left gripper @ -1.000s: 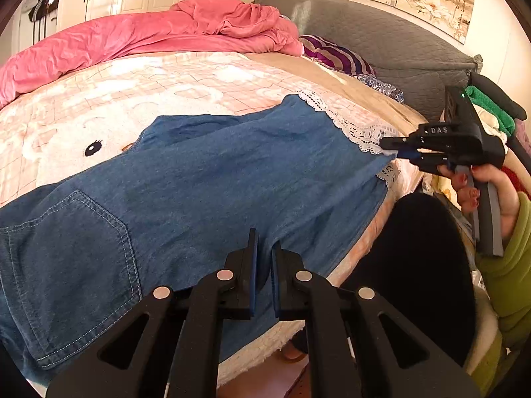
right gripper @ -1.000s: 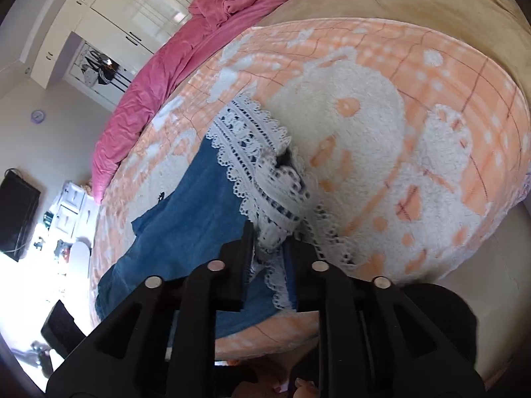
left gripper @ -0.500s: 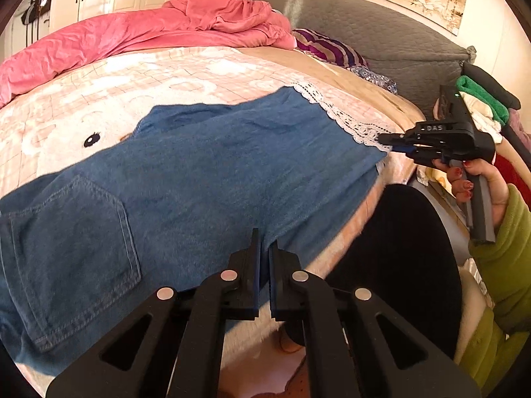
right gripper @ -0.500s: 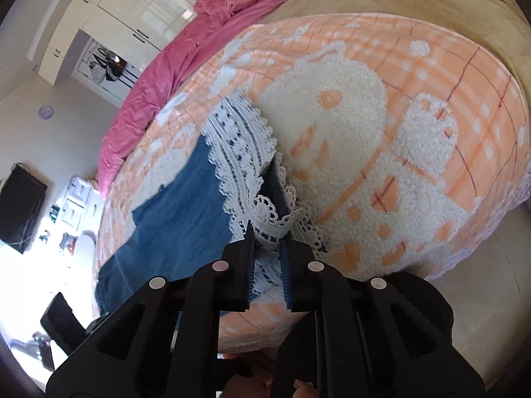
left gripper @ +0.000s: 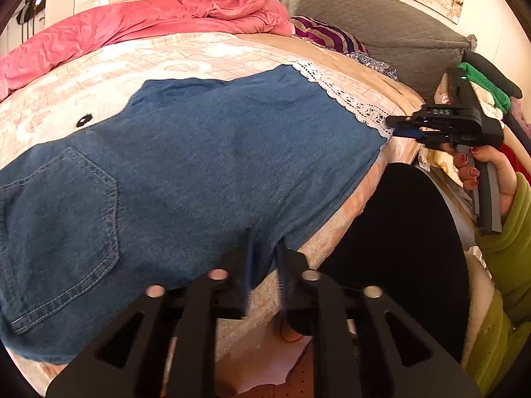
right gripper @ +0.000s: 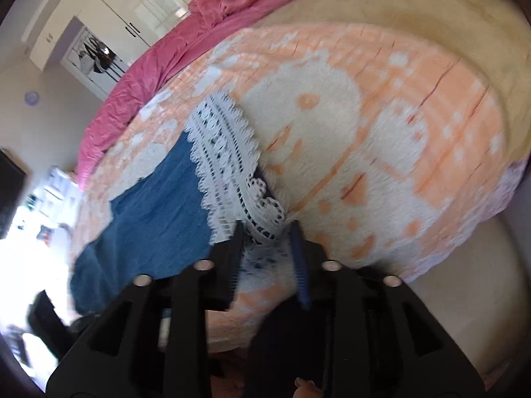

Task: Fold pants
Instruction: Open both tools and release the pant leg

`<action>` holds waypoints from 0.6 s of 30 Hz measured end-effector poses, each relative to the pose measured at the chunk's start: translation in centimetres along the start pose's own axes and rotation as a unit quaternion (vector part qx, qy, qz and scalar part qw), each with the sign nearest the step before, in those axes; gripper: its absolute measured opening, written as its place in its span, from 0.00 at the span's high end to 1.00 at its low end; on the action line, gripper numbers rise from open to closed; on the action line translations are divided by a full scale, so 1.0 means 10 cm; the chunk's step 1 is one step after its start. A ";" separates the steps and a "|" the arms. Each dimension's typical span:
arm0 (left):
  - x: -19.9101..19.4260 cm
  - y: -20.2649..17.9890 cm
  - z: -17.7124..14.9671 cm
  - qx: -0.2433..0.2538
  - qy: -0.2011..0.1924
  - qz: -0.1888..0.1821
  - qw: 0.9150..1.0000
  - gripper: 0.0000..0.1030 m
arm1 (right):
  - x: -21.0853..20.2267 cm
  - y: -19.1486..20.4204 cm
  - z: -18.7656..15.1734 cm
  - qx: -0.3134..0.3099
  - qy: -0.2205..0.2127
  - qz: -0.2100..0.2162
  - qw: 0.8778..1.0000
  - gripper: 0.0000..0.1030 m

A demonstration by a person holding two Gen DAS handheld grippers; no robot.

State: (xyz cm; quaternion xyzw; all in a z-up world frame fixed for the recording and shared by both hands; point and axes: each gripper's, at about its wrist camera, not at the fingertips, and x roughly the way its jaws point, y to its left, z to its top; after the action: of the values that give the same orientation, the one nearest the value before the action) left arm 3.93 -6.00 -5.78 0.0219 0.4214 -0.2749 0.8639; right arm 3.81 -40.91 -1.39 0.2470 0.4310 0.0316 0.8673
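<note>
Denim pants (left gripper: 186, 165) spread flat on bed (left gripper: 205, 53), left tool (left gripper: 264, 258) parted narrowly over their near edge, back pocket (left gripper: 63, 225) seen only from left wrist, right tool (right gripper: 265, 242) fairly wide around lace hem (right gripper: 229, 152), its hand (left gripper: 484, 165) visible only leftward.

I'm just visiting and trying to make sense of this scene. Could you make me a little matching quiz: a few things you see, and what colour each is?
Things:
1. pants
2. hem trim
3. bunched quilt
4. headboard

Colours:
A. grey
B. white lace
C. blue denim
D. pink

Pairs: 1-C, 2-B, 3-D, 4-A
</note>
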 end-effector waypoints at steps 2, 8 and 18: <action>-0.11 -0.01 -0.01 0.000 -0.013 -0.005 1.000 0.59 | -0.21 0.07 0.00 -0.032 -0.040 -0.030 0.998 0.71; -0.58 0.21 -0.08 -0.042 -0.053 0.040 0.997 0.58 | -0.29 0.61 -0.10 -0.168 -0.043 -0.008 0.985 0.62; -0.75 1.03 -0.32 -0.161 -0.020 0.182 0.970 0.46 | 0.43 0.80 -0.31 -0.220 0.065 -0.061 0.971 0.53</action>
State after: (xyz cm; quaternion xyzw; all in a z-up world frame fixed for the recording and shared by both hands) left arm 3.04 6.96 -4.27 -0.0468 0.4317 -0.0416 0.8998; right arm 5.41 -31.52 -2.52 0.0210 0.4832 0.0884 0.8708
